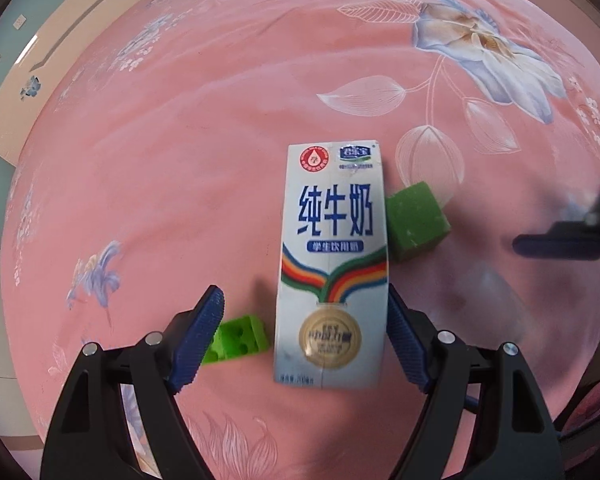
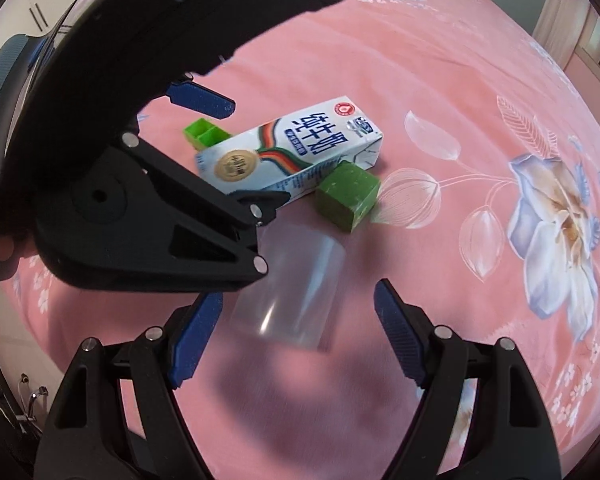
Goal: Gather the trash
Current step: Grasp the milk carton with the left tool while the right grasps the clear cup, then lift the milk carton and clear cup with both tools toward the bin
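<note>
A white and blue milk carton lies flat on the pink bedsheet. My left gripper is open, its fingers on either side of the carton's near end. The carton also shows in the right wrist view, with the left gripper's body over its near end. A clear plastic cup lies on its side just ahead of my open right gripper, between its fingers. The cup shows faintly in the left wrist view.
A dark green cube sits against the carton's right side and shows in the right wrist view. A bright green plastic block lies left of the carton, also in the right wrist view. The flowered sheet spreads all around.
</note>
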Tool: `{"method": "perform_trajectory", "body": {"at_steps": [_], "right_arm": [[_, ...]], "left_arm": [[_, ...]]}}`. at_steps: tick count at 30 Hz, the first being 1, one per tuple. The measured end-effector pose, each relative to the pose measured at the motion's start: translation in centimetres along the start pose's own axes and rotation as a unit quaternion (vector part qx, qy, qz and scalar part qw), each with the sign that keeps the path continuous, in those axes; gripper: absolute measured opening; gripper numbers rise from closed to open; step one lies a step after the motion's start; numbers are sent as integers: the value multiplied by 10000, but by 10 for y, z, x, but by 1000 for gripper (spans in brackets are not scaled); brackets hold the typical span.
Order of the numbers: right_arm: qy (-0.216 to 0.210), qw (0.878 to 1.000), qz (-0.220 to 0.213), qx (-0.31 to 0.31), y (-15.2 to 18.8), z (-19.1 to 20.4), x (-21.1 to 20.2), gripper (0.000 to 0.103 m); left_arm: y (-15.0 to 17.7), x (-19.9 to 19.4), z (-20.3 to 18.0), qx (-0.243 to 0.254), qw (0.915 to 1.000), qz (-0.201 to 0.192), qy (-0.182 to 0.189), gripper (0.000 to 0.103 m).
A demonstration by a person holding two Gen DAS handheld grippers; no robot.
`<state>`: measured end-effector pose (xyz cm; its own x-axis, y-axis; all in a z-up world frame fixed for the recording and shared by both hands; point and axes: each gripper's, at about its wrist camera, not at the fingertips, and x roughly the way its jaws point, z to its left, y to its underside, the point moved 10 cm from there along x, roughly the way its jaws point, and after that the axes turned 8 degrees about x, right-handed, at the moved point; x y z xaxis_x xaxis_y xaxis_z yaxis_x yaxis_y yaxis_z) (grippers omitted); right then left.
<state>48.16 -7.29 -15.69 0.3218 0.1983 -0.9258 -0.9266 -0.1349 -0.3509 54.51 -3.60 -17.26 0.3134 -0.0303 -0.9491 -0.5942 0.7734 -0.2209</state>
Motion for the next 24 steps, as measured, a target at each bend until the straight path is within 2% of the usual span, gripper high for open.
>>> {"method": "perform_trajectory", "body": {"at_steps": [4, 6, 10, 12, 15, 24], "right_arm": [[-92, 9998, 13, 196, -6, -4, 15, 77], [-77, 9996, 50, 269, -6, -7, 23, 70], [23, 9999, 5, 154, -5, -12, 26, 56], [-77, 9998, 35, 157, -4, -13, 24, 52], [-66, 9999, 67, 66, -1, -15, 19, 48], [-11, 9999, -37, -106, 12, -16, -9, 48]], "left_arm": [[-6, 13, 2, -173, 9996, 37, 200, 81], [-8, 20, 2, -308, 9991, 80, 293, 79], [-12, 25, -3, -487, 9975, 75, 502, 62], [-15, 23, -6, -542, 9969, 80, 559, 50], [-12, 20, -9, -602, 9970, 132, 474, 49], [-2, -11, 4, -1003, 9947, 109, 212, 49]]}}
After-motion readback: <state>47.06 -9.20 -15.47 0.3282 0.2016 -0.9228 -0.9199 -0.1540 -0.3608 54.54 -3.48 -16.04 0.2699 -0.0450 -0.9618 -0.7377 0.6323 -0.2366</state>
